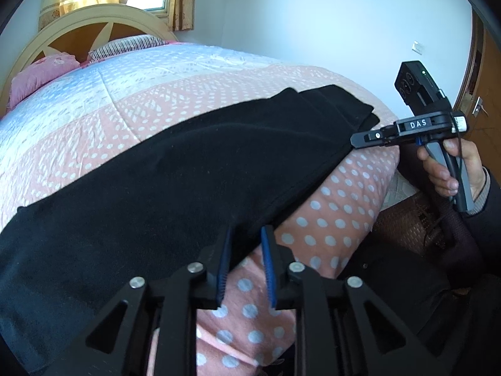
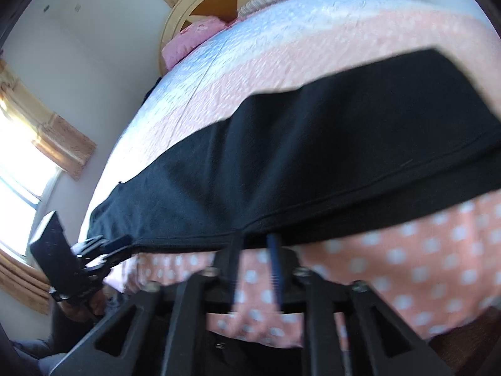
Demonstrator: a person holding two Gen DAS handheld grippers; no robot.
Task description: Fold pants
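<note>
Black pants (image 1: 188,163) lie flat across the near part of a bed, lengthwise from left to right, and also show in the right wrist view (image 2: 313,156). My left gripper (image 1: 247,235) is open, its blue-padded fingertips at the pants' near edge, touching or just short of it. My right gripper (image 2: 255,239) is open at the same near edge further along. In the left wrist view the right gripper (image 1: 360,141) shows from the side at the pants' right end. In the right wrist view the left gripper (image 2: 123,241) shows at the pants' left end.
The bed has a pink and pale blue dotted quilt (image 1: 328,219), pink pillows (image 1: 37,75) and a round wooden headboard (image 1: 94,22) at the far end. Curtained windows (image 2: 25,169) and white walls lie behind. A door (image 1: 482,100) stands at the right.
</note>
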